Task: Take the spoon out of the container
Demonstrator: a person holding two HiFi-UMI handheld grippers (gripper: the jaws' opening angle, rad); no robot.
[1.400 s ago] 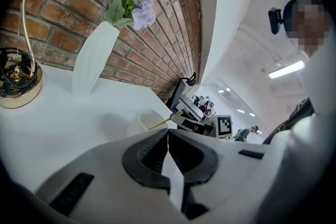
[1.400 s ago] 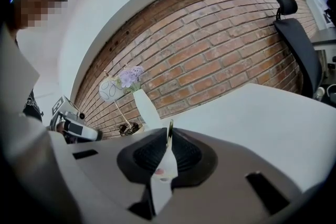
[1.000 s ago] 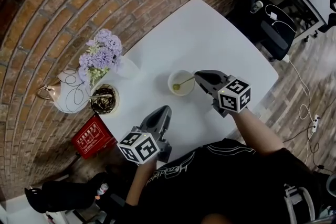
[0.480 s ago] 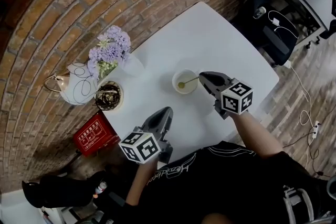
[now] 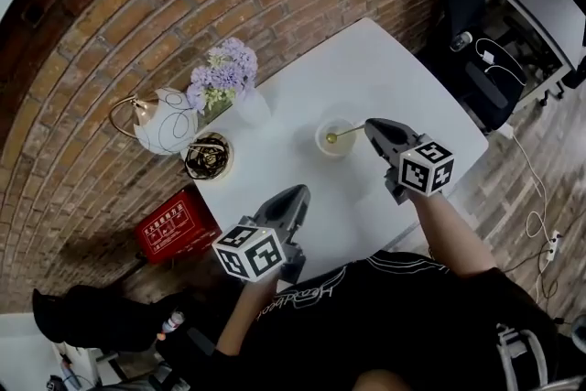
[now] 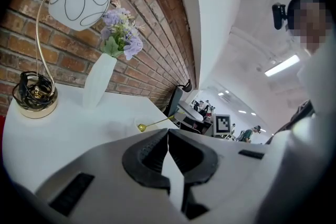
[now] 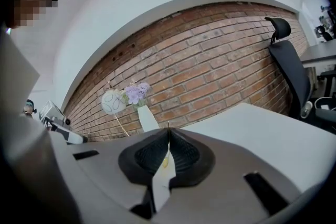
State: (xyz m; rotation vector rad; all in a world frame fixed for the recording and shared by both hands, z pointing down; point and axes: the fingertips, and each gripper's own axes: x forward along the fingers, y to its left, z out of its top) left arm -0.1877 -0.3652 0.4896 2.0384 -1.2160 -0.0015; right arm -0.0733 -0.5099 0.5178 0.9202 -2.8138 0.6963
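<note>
Spoon [image 5: 348,133] is pinched in the right gripper [image 5: 374,129], so I'd lift straight up, then swing toward 3 o'clock, clear of the container [image 5: 341,152] rim; left gripper [image 5: 299,191] sits pressed together, empty.

Left gripper [image 5: 298,191], right gripper [image 5: 370,124] grey, marker cubes [image 5: 247,253] — black shirt [image 5: 403,316], lettering perhaps.

The right gripper [image 5: 370,124] reaches forward and to the left from a bare right forearm [image 5: 449,229], its marker cube [image 5: 427,168] facing up. Its jaws are pressed together on the thin handle of the spoon [image 5: 343,134], pinched at their tips. The left gripper [image 5: 298,191] is drawn back close to the black-shirted torso [image 5: 385,307] and points forward, well apart from the right one. Its jaws meet with nothing between them, and the left forearm [image 5: 240,316] runs back under the body
</note>
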